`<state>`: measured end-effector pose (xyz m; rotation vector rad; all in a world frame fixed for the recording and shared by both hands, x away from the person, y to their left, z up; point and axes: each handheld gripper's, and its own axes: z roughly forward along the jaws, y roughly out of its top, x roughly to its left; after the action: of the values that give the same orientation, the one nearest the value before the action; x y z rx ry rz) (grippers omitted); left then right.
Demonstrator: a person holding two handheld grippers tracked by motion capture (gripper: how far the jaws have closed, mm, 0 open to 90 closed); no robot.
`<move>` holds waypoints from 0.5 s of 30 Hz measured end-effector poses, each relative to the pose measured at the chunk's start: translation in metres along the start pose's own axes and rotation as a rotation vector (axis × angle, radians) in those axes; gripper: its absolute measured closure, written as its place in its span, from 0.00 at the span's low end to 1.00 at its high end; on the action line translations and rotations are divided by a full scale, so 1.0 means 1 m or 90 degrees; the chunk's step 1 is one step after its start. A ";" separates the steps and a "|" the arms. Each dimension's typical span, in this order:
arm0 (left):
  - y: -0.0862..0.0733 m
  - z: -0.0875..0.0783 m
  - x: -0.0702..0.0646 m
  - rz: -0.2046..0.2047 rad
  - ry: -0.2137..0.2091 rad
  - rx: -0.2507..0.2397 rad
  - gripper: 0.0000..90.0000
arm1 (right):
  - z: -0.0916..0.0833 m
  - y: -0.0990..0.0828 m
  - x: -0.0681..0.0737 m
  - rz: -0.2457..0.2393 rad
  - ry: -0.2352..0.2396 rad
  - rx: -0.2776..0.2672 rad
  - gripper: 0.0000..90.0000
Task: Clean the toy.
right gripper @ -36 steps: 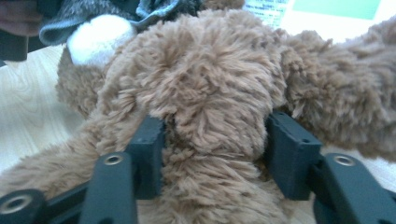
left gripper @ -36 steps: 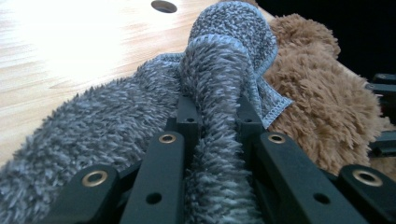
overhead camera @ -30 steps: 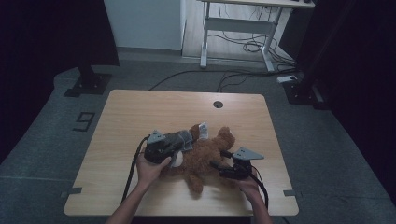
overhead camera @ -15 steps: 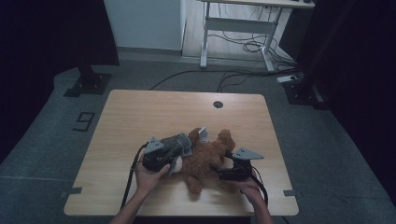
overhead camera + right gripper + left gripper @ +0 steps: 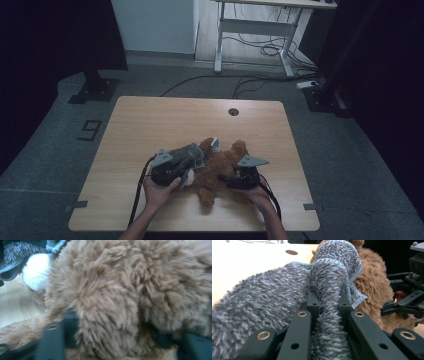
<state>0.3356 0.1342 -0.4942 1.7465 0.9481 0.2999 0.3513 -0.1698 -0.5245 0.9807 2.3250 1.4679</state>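
Brown plush bear (image 5: 220,167) lying at about 6 o'clock on the wooden table (image 5: 150,125), near the front edge, partly draped by a grey fuzzy cloth (image 5: 287,290). Soft, light and squashy by the look of it; likely to sag and flop rather than slip, so best taken by a thick limb or the body, not by loose fur. Cloth equally limp; best pinched at a gathered fold.

Left gripper (image 5: 192,157) at 9 o'clock of the bear, clamped tight on a bunched ridge of the cloth, seen squeezed between the jaws in the left gripper view. Right gripper (image 5: 231,180) at 3 o'clock of the bear, jaws just now closing, a fat roll of brown fur (image 5: 105,315) between them; apparently pressing into it, though blur leaves the firmness uncertain.
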 end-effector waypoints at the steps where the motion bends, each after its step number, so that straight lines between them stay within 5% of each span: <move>1: -0.001 -0.001 0.000 -0.002 0.001 -0.006 0.87 | 0.000 0.000 0.001 -0.008 -0.004 -0.003 0.51; 6: -0.001 0.004 0.001 0.000 0.015 -0.033 0.87 | 0.002 0.004 0.006 -0.059 -0.051 -0.025 0.56; 8: 0.002 0.008 0.002 -0.001 0.019 -0.033 0.87 | 0.007 0.010 0.005 -0.096 -0.102 -0.035 0.57; 9: 0.005 0.013 0.004 -0.007 0.021 -0.034 0.87 | 0.007 0.010 0.005 -0.096 -0.102 -0.035 0.57; 10: 0.011 0.023 0.009 -0.018 0.022 -0.037 0.86 | 0.015 0.016 0.002 -0.131 -0.155 -0.036 0.58; 12: 0.016 0.029 0.013 -0.037 0.015 -0.036 0.86 | 0.019 0.019 -0.003 -0.138 -0.184 -0.040 0.58; 15: 0.022 0.027 0.014 -0.038 0.002 -0.023 0.86 | 0.019 0.015 -0.010 -0.132 -0.177 -0.052 0.58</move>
<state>0.3715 0.1233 -0.4892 1.6823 0.9892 0.2805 0.3748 -0.1585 -0.5220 0.8332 2.0821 1.2485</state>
